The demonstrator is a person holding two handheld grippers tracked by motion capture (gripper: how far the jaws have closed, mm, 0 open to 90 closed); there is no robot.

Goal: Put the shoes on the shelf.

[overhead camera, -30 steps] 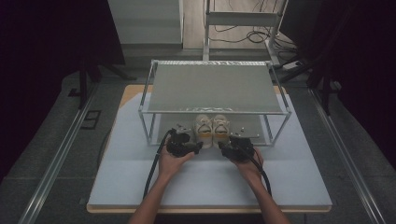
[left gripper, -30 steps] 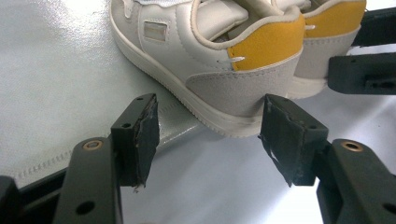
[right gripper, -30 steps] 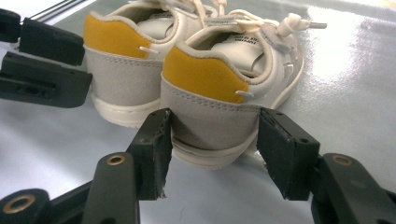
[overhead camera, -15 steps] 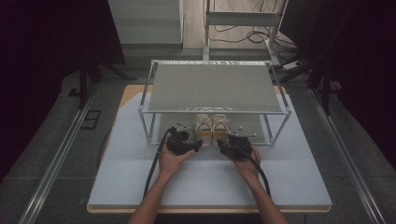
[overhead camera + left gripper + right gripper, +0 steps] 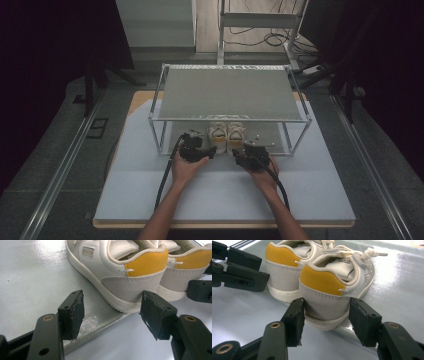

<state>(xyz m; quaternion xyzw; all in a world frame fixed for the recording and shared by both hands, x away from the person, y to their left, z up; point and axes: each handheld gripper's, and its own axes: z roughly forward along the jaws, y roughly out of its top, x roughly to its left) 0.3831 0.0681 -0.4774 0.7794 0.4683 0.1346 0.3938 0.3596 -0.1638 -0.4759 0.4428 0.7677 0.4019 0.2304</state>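
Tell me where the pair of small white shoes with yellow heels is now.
In the high view, the shoes stand side by side on the metal rack's lower shelf, at its front edge.

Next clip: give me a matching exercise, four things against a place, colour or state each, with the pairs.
Things:
1. left gripper
2. right gripper
3. heel tabs
4. rack

Descriptions:
A. yellow
B. jaws either side of a shoe's heel
C. stands over the shoes
D. jaws open, short of the left shoe, heel off to one side

Pairs: 1-D, 2-B, 3-A, 4-C
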